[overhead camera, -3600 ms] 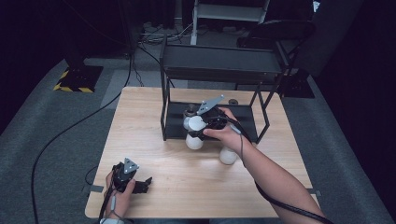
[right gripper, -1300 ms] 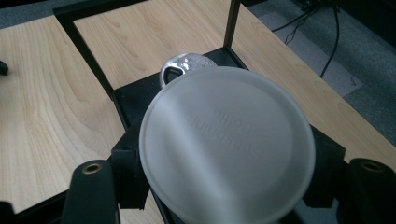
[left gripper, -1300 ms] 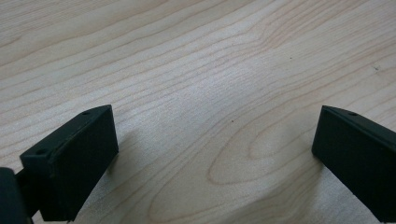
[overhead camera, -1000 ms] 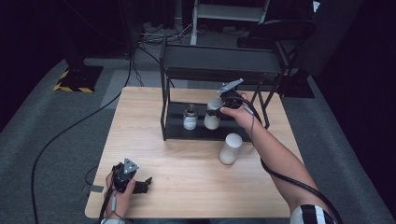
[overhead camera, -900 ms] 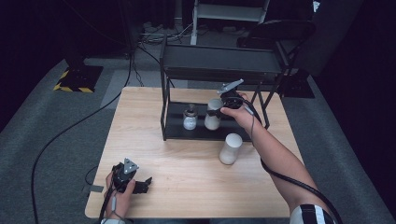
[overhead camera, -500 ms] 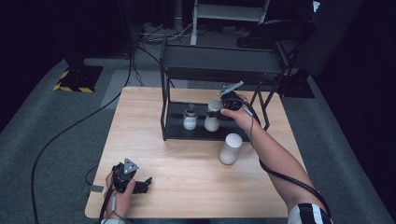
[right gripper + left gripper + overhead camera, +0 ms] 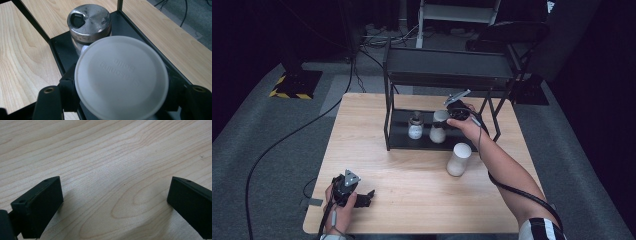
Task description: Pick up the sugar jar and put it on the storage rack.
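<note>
Wooden table (image 7: 412,200) across the middle of the high view, on grey carpet. Black metal rack (image 7: 447,70) at the table's far edge, upper centre of the frame, with a dark top shelf and a low black tray (image 7: 402,142) beneath. Standing on that tray, side by side: a small jar with a metal lid (image 7: 415,125) on the left and a white seasoning bottle (image 7: 439,126) just to its right. Lower right of the rack, out on the bare wood in front of the tray: a taller white bottle (image 7: 458,159), upright, apart from the others and close beside the reaching forearm.

Right gripper (image 7: 451,116) reaching in under the top shelf from the right, closed on the seasoning bottle. In the right gripper view, jaws low in the frame at either side of the bottle's broad white cap (image 7: 121,76), pressed against it; metal-lidded jar (image 7: 89,21) just behind, top centre, touching or nearly touching the cap's edge. Rack posts in the upper left and top of that view, tray rim running diagonally at the right.

Left gripper (image 7: 364,197) resting at the lower left of the high view, on the table's near edge. In the left gripper view (image 7: 115,205), jaws spread wide, bare wood between.
</note>
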